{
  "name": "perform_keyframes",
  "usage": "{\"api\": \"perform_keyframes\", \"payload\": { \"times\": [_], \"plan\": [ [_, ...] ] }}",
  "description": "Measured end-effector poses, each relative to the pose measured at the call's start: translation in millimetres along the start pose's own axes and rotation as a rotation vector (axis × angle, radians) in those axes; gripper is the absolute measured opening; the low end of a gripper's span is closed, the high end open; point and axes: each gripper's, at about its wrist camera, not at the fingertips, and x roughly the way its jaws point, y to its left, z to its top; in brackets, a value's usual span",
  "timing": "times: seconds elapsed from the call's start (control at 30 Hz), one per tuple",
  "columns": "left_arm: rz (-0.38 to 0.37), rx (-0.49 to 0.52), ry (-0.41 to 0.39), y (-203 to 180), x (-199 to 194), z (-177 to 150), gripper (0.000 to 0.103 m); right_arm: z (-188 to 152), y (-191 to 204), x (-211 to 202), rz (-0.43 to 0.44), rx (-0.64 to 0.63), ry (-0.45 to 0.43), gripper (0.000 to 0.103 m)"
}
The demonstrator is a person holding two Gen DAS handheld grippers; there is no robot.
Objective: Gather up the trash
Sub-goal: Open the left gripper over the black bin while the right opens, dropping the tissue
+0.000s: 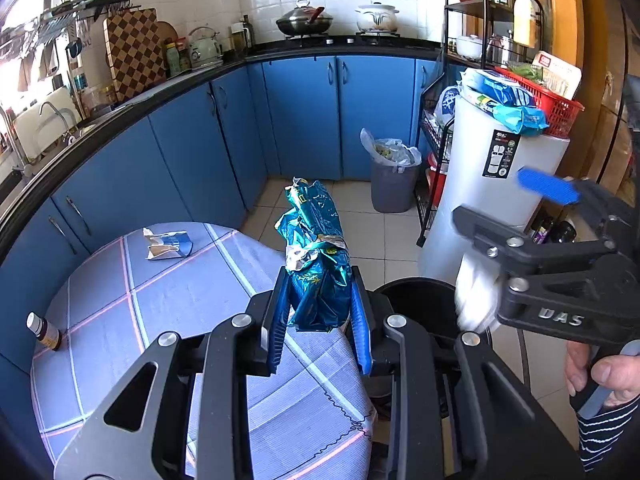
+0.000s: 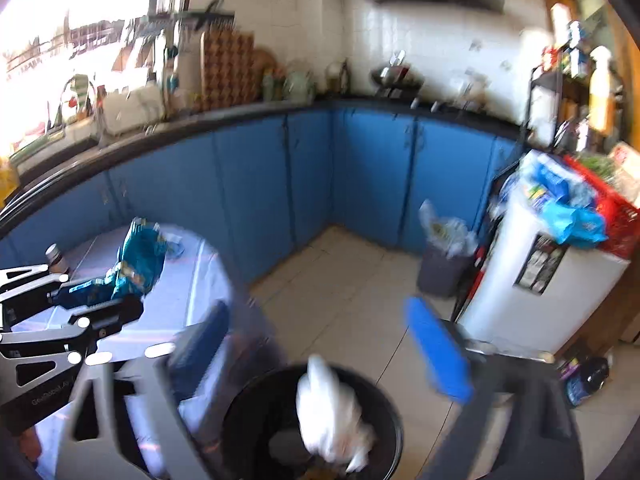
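Note:
My left gripper (image 1: 320, 300) is shut on a crumpled teal snack bag (image 1: 316, 256) and holds it above the table's right edge; the bag also shows in the right wrist view (image 2: 136, 260). My right gripper (image 2: 320, 344) is open wide above a black bin (image 2: 384, 400), its blue pads (image 2: 436, 348) far apart. A white crumpled tissue (image 2: 332, 412) is blurred, loose between the jaws, dropping into the bin. In the left wrist view the tissue (image 1: 476, 300) sits below the right gripper (image 1: 496, 208), over the bin (image 1: 416, 300). A torn blue-and-white wrapper (image 1: 166, 245) lies on the table.
The round table has a blue checked cloth (image 1: 168, 304). A small brown bottle (image 1: 44, 330) stands at its left edge. A grey bin with a full bag (image 1: 392, 176) stands by the blue cabinets. A white appliance (image 1: 492, 184) and a black rack (image 1: 436, 152) stand at right.

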Motion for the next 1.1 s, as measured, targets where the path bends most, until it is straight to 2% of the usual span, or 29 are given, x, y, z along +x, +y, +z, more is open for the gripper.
{"api": "perform_keyframes", "payload": {
  "times": [0.17,0.37,0.77,0.8,0.83,0.87,0.9,1.1],
  "plan": [
    [-0.014,0.008,0.001,-6,2,4,0.029,0,-14,3,-0.027,0.023,0.016,0.092],
    [-0.033,0.039,-0.008,-24,4,11,0.029,-5,-33,-1,-0.104,0.035,0.011,0.094],
    [-0.105,0.091,-0.01,-60,16,25,0.033,-15,-72,1,-0.114,0.119,0.035,0.094],
    [-0.125,0.083,-0.002,-60,18,26,0.037,-15,-74,2,-0.114,0.121,0.037,0.094],
    [-0.134,0.071,0.002,-60,19,26,0.059,-16,-76,3,-0.115,0.123,0.039,0.094],
    [-0.134,0.059,0.0,-58,20,26,0.093,-17,-77,4,-0.117,0.125,0.041,0.094],
    [-0.128,0.037,-0.018,-55,18,26,0.1,-18,-78,4,-0.118,0.127,0.043,0.094],
    [-0.101,0.009,-0.023,-44,18,25,0.099,-20,-79,10,-0.107,0.139,0.061,0.094]
  ]
}}
